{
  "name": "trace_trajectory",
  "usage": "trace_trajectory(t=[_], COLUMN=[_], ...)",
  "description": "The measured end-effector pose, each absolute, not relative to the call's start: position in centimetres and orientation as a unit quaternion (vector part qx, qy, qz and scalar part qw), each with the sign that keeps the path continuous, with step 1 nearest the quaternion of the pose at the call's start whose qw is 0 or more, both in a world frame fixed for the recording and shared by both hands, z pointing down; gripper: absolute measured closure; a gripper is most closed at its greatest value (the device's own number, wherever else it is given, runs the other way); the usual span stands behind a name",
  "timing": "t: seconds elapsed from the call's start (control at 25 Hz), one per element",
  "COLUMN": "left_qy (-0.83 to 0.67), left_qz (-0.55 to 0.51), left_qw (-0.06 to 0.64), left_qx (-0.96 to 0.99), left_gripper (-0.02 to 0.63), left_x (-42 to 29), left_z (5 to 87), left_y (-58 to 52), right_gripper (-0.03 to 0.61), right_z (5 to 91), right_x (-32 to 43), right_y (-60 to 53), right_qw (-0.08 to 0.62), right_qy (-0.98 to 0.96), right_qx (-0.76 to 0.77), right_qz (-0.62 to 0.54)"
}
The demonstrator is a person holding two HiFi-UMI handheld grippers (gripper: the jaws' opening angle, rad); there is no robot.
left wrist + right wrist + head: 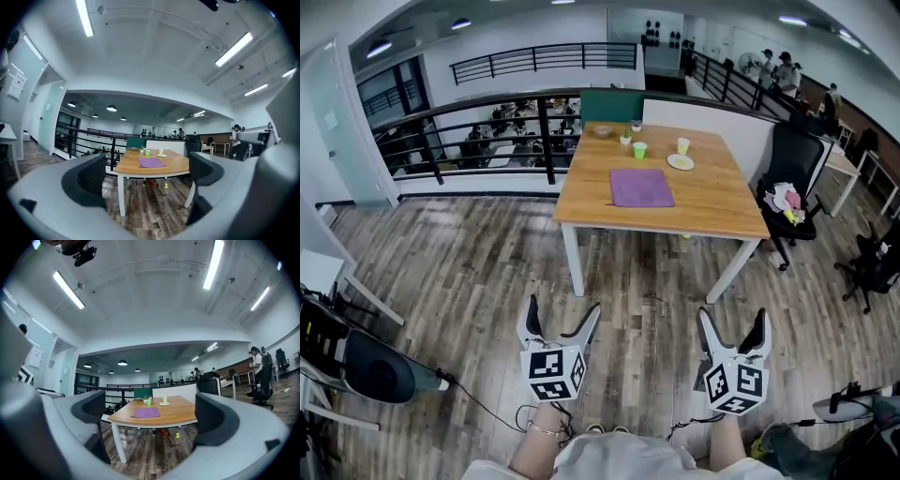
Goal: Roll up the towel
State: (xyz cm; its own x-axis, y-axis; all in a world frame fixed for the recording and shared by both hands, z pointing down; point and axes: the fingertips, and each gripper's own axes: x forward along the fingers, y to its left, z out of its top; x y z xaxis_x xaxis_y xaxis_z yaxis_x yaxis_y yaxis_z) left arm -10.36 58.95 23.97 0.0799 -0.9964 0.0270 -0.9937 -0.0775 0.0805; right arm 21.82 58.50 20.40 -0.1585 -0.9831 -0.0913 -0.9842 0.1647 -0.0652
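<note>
A purple towel lies flat on a wooden table some way ahead of me; it also shows as the purple towel in the left gripper view and the purple towel in the right gripper view. My left gripper and right gripper hang over the floor in front of the table, both open and empty, far short of the towel. Each points level toward the table.
On the table behind the towel stand a green cup, a pale cup, a plate and a bowl. A black office chair stands to the table's right. A black railing runs at the back left. Equipment sits at my left.
</note>
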Motion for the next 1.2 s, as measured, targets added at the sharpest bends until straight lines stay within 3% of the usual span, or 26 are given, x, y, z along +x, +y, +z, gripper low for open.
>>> trace_trajectory(t=[0.6,1.2], left_qy=[-0.686,-0.673], left_qz=[0.012,0.012], left_qw=[0.051,0.067], left_qx=[0.726,0.737], left_gripper=[0.072,0.072], left_x=[-8.7,-11.2], left_z=[25.9,27.8], left_y=[56.5,40.3], right_gripper=[-0.006,0.006], right_z=[24.5,25.3], right_x=[24.3,25.2], right_y=[55.7,42.2], right_qw=[0.042,0.022], right_qy=[0.763,0.732], right_qx=[-0.643,-0.678], right_qz=[-0.056,-0.061])
